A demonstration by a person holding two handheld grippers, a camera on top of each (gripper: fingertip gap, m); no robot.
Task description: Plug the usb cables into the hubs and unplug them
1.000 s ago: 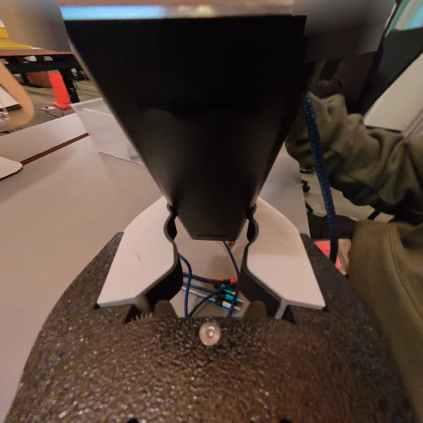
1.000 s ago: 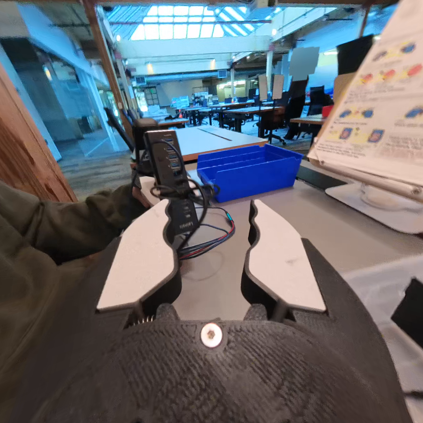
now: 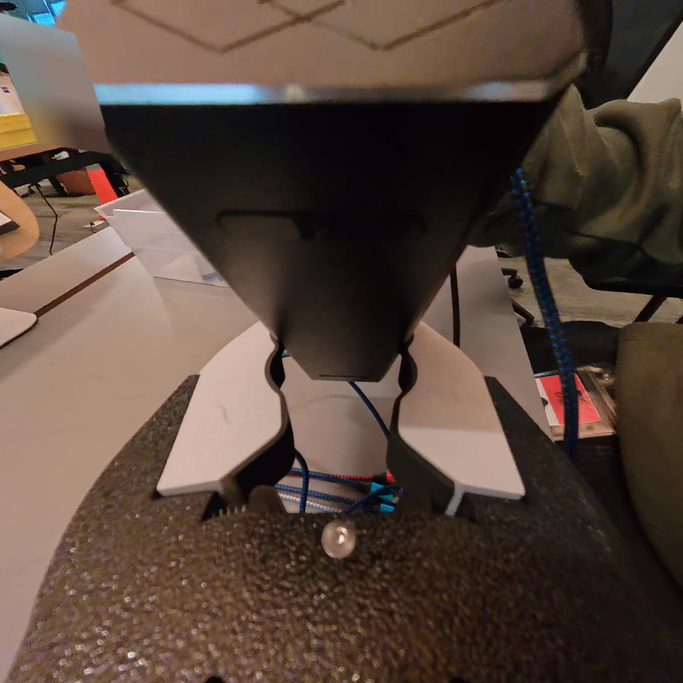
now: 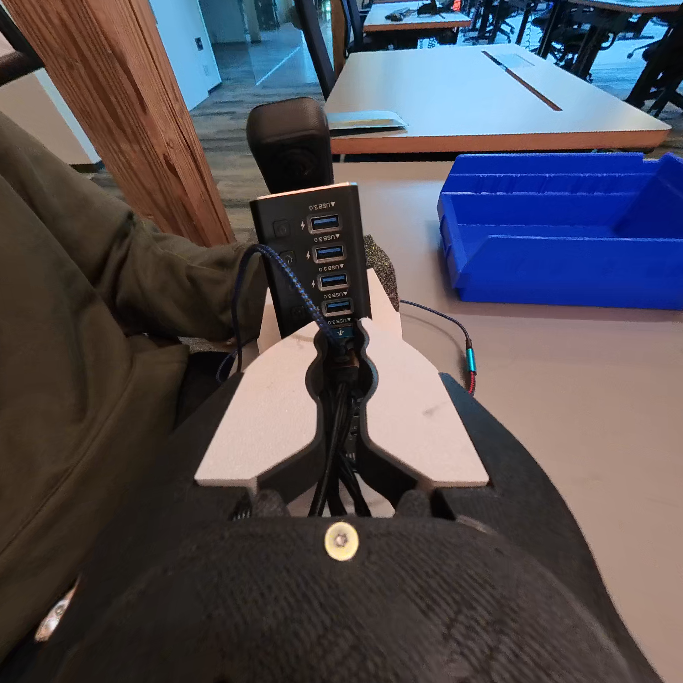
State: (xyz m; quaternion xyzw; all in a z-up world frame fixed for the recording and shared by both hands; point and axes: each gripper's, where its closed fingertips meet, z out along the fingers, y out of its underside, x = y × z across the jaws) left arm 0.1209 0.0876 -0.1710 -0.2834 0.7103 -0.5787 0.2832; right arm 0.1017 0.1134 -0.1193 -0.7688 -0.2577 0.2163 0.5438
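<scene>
USB hub [image 4: 312, 255], black and held upright off the table [image 4: 554, 369], stands clamped at its lower end in my left gripper [image 3: 342, 364], its long axis running straight up and away from the fingers. Four blue ports face my right gripper [image 4: 342, 345], stacked one above another. My right gripper sits directly below that column, closed on the teal plug [image 4: 340, 332] of a blue braided cable [image 4: 284, 273] that loops off to the left toward an olive sleeve [image 4: 111, 295]. The plug appears seated at the hub's fifth socket, just under the lowest open port, though the fingers hide the joint. Any pull must, I judge, run straight back from the hub's face, square to its long axis, while the left holds firm. A spare cable with a teal-and-red end [image 4: 470, 366] lies on the table to the right, near a blue bin [image 4: 554, 236].

A second ago my right gripper hung open and well back from the hub; now it has closed in on the plug. The left has kept its clamp, with the hub tipped nearer its camera.
</scene>
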